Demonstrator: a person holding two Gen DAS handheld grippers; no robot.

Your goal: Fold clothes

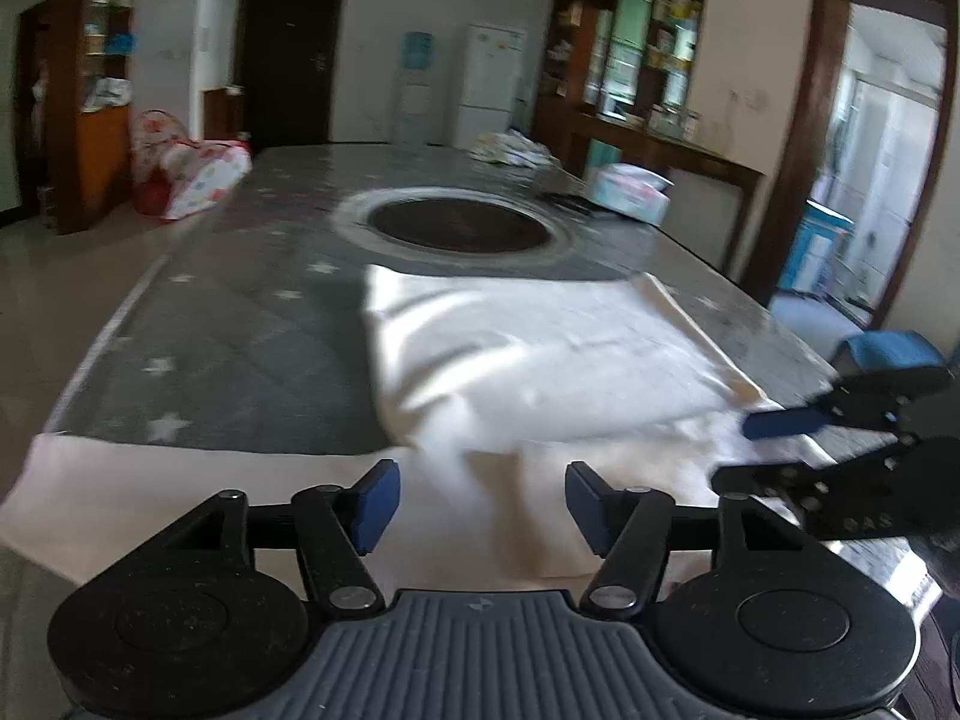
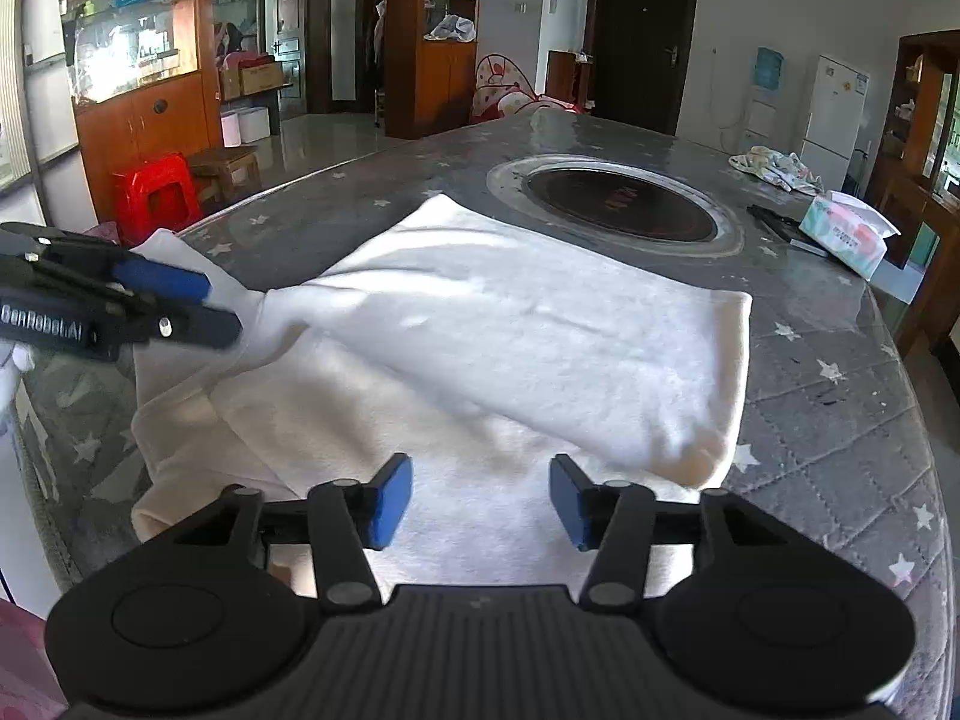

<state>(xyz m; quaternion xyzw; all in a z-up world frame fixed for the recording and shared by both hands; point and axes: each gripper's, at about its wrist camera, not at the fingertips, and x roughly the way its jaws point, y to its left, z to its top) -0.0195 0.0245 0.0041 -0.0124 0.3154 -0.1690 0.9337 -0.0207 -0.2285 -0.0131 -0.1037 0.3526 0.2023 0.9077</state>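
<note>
The left gripper [image 1: 483, 501] sat nearest its own camera, its blue-padded fingers spread wide with nothing between them, poised over the near edge of the white garment [image 1: 540, 348]. From the right wrist view the right gripper [image 2: 481, 501] was likewise wide open and empty, above the lower cream-white layer of the same garment [image 2: 516, 330].

Seen from the right wrist view, the left gripper [image 2: 207, 306] reached in from the left edge, its fingers close to a raised fold of cloth; whether they touched it could not be told. In the left wrist view the right gripper [image 1: 744, 450] came in from the right over the garment's corner, its fingers apart.

The garment lay partly folded on the counter [image 2: 840, 396], which was covered in grey quilted fabric with white stars, an upper layer lying across a lower one.

Beyond the garment was a round dark inset [image 2: 621, 204] in the counter. Farther right stood a tissue pack [image 2: 849, 237], with a crumpled patterned cloth [image 2: 777, 171] behind it. A white refrigerator [image 2: 837, 114] stood against the far wall.
</note>
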